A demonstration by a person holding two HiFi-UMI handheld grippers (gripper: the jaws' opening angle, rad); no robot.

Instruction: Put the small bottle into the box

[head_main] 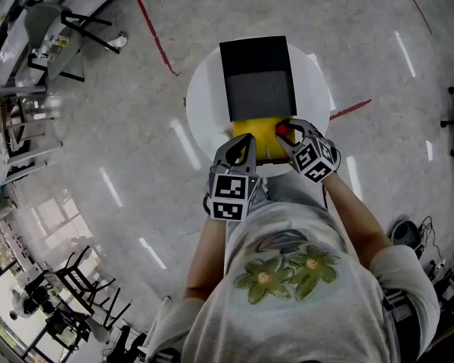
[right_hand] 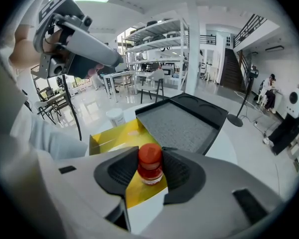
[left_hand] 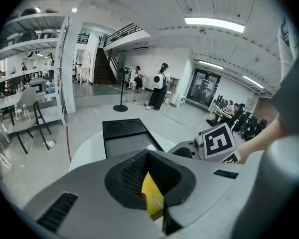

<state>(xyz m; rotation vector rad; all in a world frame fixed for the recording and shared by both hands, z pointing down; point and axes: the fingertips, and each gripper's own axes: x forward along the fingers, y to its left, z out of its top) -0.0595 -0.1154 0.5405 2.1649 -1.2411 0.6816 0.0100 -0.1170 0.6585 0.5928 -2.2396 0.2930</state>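
A small bottle (right_hand: pixel 150 164) with a red cap (head_main: pixel 282 131) sits between the jaws of my right gripper (right_hand: pixel 150 172), which is shut on it. The bottle hangs just over the open yellow box (right_hand: pixel 114 138) at the near edge of the round white table (head_main: pixel 204 97). My left gripper (left_hand: pixel 149 183) is shut on a yellow flap of the box (left_hand: pixel 152 195). In the head view the left gripper (head_main: pixel 242 144) is at the box's (head_main: pixel 263 136) near left side and the right gripper (head_main: pixel 291 136) at its near right corner.
A black tray (head_main: pixel 259 78) with a grey mat lies on the table just beyond the box. A small white pot (right_hand: pixel 114 117) stands on the table to the left of the box. Chairs, shelving and several people stand farther off on the floor.
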